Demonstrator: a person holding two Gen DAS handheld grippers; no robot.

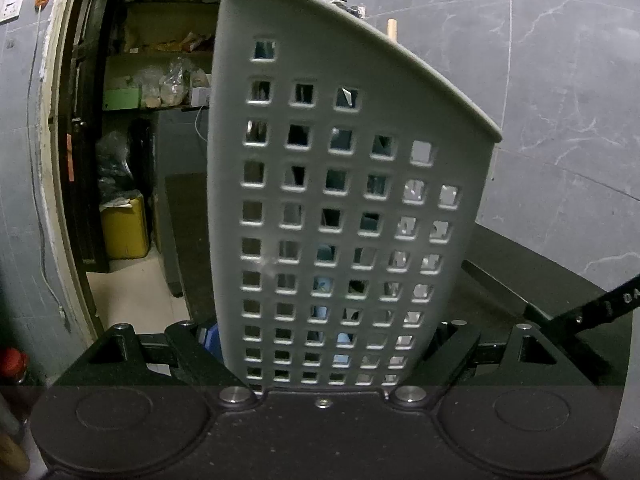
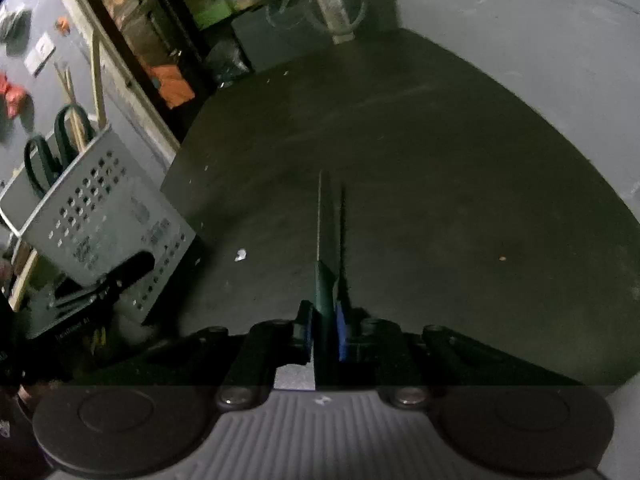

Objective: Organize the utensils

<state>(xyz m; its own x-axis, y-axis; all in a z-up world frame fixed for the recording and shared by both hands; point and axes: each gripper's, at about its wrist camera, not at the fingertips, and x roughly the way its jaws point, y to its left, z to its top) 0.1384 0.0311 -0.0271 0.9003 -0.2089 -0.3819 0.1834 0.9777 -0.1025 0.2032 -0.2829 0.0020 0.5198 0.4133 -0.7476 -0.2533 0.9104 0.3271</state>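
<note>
A: Left gripper?
B: Jaws partway apart, clamped on the caddy, one finger on each side near its base. Grey, square holes, fills the left wrist view from 6 up to 12, upright, rim sloping down toward 3. A wooden handle tip pokes over the rim at 12.

A: Right gripper?
B: Nearly together, pinched on a thin dark green tool, seen edge-on. It runs straight out toward 12 over the table; can't tell what utensil it is, frame is blurred. Blue pad pressed on its right side.

A: Caddy in the right view?
B: At 9, tilted, standing at the table's left edge, well apart from the green tool. The left gripper's black fingers are on it low down. Scissor loops and wooden sticks stand out of its top.

A: Anything else?
B: White scrap on the table between caddy and tool
</note>
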